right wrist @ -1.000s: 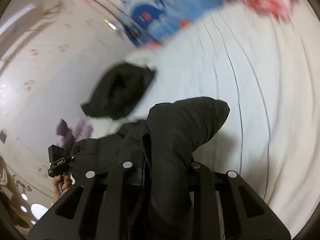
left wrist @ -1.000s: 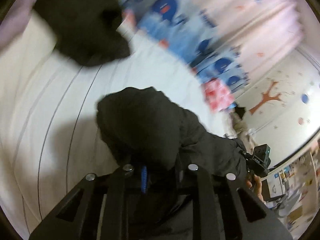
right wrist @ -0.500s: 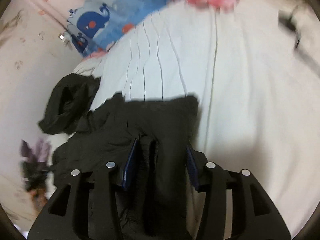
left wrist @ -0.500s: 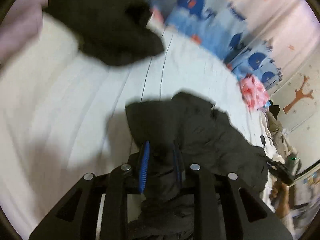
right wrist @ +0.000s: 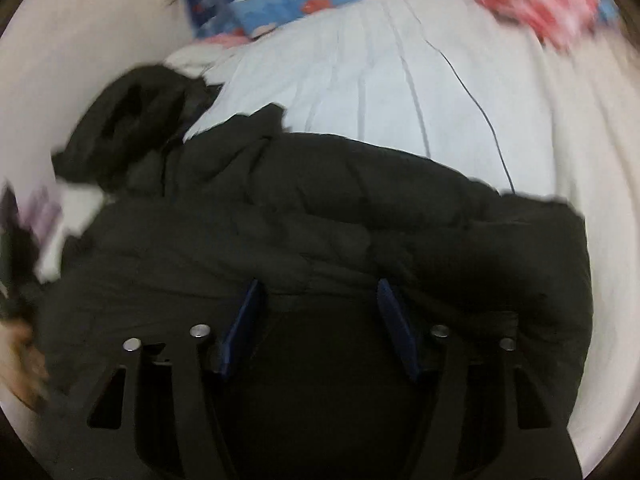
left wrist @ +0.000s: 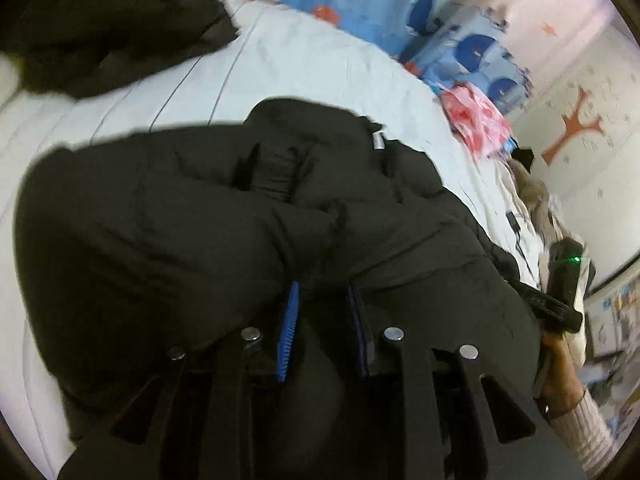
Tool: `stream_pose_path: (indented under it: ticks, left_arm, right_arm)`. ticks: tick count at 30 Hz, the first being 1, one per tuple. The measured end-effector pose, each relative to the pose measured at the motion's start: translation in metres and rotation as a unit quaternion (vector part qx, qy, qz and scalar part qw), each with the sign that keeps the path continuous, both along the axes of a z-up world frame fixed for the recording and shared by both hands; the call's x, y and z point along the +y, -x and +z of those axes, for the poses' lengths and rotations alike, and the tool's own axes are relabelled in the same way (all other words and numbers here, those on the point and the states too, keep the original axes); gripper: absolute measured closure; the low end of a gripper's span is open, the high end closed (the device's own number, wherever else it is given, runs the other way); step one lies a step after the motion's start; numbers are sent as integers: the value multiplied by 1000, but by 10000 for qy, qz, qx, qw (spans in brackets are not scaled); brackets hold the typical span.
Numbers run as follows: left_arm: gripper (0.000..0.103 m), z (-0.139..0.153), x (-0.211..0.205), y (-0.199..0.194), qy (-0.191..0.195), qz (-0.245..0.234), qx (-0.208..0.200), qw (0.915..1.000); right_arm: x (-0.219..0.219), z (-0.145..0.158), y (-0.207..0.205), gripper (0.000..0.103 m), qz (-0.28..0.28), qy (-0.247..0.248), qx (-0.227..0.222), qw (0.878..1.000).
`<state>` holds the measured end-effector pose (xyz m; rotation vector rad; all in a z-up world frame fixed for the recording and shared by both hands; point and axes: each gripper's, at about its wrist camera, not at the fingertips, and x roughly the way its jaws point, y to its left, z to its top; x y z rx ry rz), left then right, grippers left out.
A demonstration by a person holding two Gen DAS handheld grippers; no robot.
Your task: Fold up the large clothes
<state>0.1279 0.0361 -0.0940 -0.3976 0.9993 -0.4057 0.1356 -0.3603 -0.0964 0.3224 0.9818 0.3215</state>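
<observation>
Where the jacket [left wrist: 248, 216] hung bunched a second ago, it now lies spread on the bed [left wrist: 304, 60] ahead. Left hand-held gripper [left wrist: 322, 300] pinches a fold, jaws narrow. Right hand-held gripper [right wrist: 318, 296] has opened wide, pads against the jacket [right wrist: 320, 220].

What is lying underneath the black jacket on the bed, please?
The black jacket lies on a white sheet with thin dark stripes, which shows all around it. Whatever sits directly beneath the jacket is covered, so nothing more can be told.
</observation>
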Motion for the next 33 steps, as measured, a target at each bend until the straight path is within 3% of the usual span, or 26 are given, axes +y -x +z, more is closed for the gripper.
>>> stream_pose_path:
  ticks: [2,5,7,8,10,12,14,15,16,18,20,25,29,33]
  left_arm:
    - [77,12,2,6,-56,107,41,9999]
    - [75,42,11,39,45,31,-404,9992]
    - [58,48,22,57,-17,169,-572,9982]
    - [55,37,28,59,-145,296,-420,9986]
    - [56,13,32,51,-151,281,61,9995]
    - [57,18,44,62,65,576,164,9982]
    - [57,47,55,88,289,557,-235,9978]
    - [56,61,60,102,249,512,-426,9975]
    - [52,73,67,118,198,460,-580,9971]
    - [22,90,87,155,131,401,-771,9961]
    - [18,96,112,192,69,466,-793,9957]
    - [10,71,169,273,462,641,-269,9965]
    - [9,32,182,312,607,604,277,9959]
    - [9,-10,185,337,1271,437,789,9878]
  right_arm:
    - [-2,22,13,50,17,-47,-141,9999]
    - [-6,57,50,47,197,-110,-685,9974]
    - [-8,45,62,41,185,61,-433,9989]
    - [-5,22,59,41,287,223,-45,9993]
    - [-8,3,50,41,378,-173,227,9989]
    - [-25,20,56,41,-41,-651,428,9970]
    - [-33,51,78,40,190,-943,115,9953]
    - [-37,66,95,37,331,-825,-22,9960]
    - [-40,74,110,31,394,-732,-84,9965]
    - [-60,87,161,15,566,-757,-162,9954]
    - [-83,84,207,12,538,-939,-39,9941]
    - [-124,45,301,10,414,-1666,635,9831]
    - [-136,9,352,10,449,-2465,1091,9619]
    - [-139,-10,374,9,464,-3276,1156,9366]
